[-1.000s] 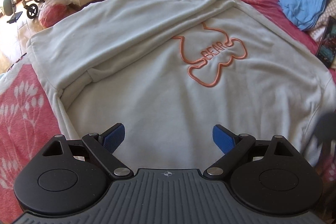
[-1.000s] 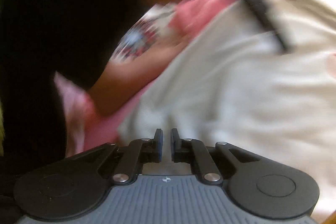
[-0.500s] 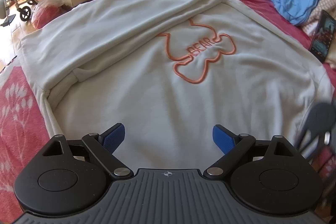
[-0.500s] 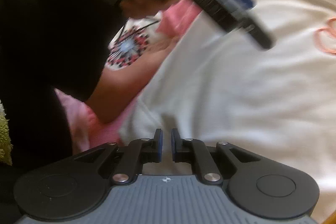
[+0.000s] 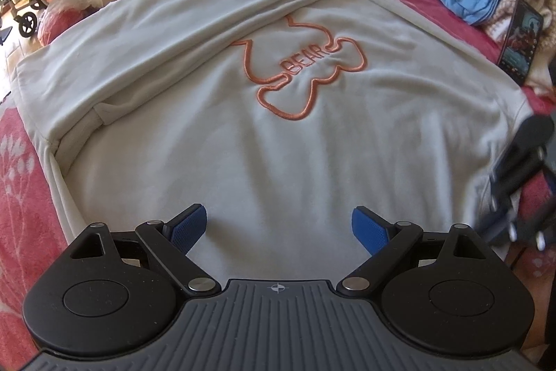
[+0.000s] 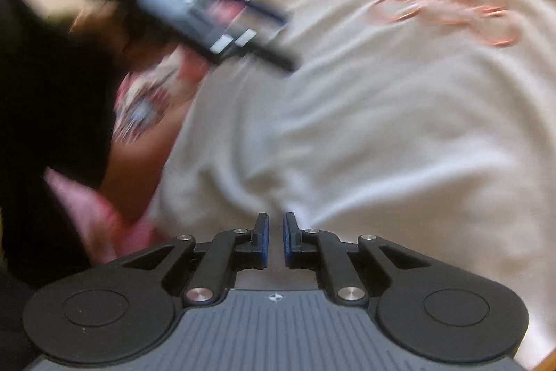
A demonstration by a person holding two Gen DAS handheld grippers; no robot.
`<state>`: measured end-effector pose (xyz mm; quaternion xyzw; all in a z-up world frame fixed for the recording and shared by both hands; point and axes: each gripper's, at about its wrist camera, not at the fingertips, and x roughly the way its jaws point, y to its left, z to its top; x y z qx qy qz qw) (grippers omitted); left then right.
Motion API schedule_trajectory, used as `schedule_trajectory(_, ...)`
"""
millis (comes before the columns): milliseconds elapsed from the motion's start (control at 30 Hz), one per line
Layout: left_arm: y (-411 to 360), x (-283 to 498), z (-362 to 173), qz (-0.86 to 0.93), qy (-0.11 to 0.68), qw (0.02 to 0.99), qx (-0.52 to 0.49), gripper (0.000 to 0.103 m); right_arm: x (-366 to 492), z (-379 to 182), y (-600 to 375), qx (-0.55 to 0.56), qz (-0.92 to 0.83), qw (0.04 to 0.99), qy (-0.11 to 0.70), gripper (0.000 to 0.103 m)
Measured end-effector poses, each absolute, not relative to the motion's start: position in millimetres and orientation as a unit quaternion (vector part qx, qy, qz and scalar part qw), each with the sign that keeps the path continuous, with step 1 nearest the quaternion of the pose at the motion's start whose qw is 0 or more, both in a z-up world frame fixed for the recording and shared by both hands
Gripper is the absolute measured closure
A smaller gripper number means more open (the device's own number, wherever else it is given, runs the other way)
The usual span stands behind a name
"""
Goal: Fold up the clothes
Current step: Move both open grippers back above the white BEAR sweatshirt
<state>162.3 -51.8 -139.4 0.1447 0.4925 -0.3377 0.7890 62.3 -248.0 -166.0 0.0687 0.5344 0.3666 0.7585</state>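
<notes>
Right hand-held gripper (image 6: 275, 240) now low over the near edge of the sweatshirt (image 5: 278, 145), blurred in both views, so in motion. Jaws nearly pressed together, narrow slit between the blue pads (image 6: 264, 239); cloth just ahead of the tips, but cannot tell whether any fabric is pinched. In the left wrist view the same tool (image 5: 521, 183) sits at the sweatshirt's right-hand border, on the right of the left hand-held gripper (image 5: 278, 226).

Left hand-held gripper spread wide, nothing between its pads (image 5: 189, 226), hovering above the hem area. Sweatshirt flat on the bed (image 5: 21, 197), front up, orange bear outline (image 5: 299, 72) ahead of the left tool, one sleeve (image 5: 156, 33) already laid across the body ahead and to the left.

Versus one second ago: right tool absent from the left view then except a dark smear at the frame edge, half a second ago partly in, now clearly in and closer to the cloth. Right view rolled; bear outline now visible ahead-right. Left view nearly unchanged. Jaw widths unchanged on both.

Reading: right side probably next for folding; grip on that edge not yet confirmed.
</notes>
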Motion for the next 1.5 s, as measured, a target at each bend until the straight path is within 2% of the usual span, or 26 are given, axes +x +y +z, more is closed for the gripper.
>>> schedule_trajectory(100, -53.6, 162.3, -139.6, -0.339, 0.493, 0.788, 0.146, 0.011, 71.4, -160.1, -263.6, 0.073, 0.332, 0.779, 0.527, 0.093)
schedule_trajectory(233, -56.0, 160.2, -139.5, -0.344, 0.495, 0.784, 0.147, 0.011, 58.9, -162.2, -254.1, 0.049, 0.364, 0.75, 0.55, 0.093)
schedule_trajectory(333, -57.4, 159.1, -140.2, -0.346, 0.497, 0.782, 0.147, 0.011, 57.9, -151.8, -267.0, 0.06, 0.35, 0.763, 0.54, 0.093)
schedule_trajectory(500, -61.2, 158.6, -142.0, -0.348, 0.499, 0.779, 0.152, 0.011, 58.6, -143.4, -331.8, 0.123, 0.16, 0.85, 0.486, 0.093)
schedule_trajectory(633, -60.4, 157.9, -141.8, -0.347, 0.5, 0.779, 0.151, 0.011, 52.9, -143.1, -378.9, 0.094, -0.017, 0.879, 0.467, 0.095)
schedule_trajectory(733, -60.2, 158.4, -142.3, -0.345, 0.501, 0.779, 0.153, 0.011, 48.3, -135.1, -392.2, 0.108, -0.075, 0.891, 0.435, 0.094)
schedule_trajectory(933, -64.7, 160.3, -143.7, -0.343, 0.503, 0.778, 0.154, 0.011, 59.9, -129.5, -368.9, 0.079, 0.008, 0.897, 0.435, 0.094)
schedule_trajectory(1033, -63.9, 160.3, -144.1, -0.342, 0.504, 0.778, 0.154, 0.011, 69.9, -139.9, -369.8, 0.05, -0.047, 0.892, 0.448, 0.094)
schedule_trajectory(1133, -62.2, 160.0, -144.7, -0.34, 0.506, 0.778, 0.154, 0.011, 73.6, -134.9, -374.0, 0.045, -0.1, 0.897, 0.428, 0.093)
schedule_trajectory(1233, -63.2, 161.1, -145.8, -0.34, 0.507, 0.777, 0.154, 0.011, 78.7, -126.9, -353.8, 0.035, -0.039, 0.909, 0.413, 0.093)
schedule_trajectory(1367, -63.8, 160.8, -145.7, -0.339, 0.507, 0.777, 0.154, 0.011, 95.5, -137.8, -332.5, 0.041, 0.041, 0.9, 0.431, 0.092)
schedule_trajectory(1500, -61.2, 160.2, -145.8, -0.336, 0.51, 0.778, 0.15, 0.011, 113.2, -141.8, -348.8, 0.039, -0.017, 0.908, 0.416, 0.094)
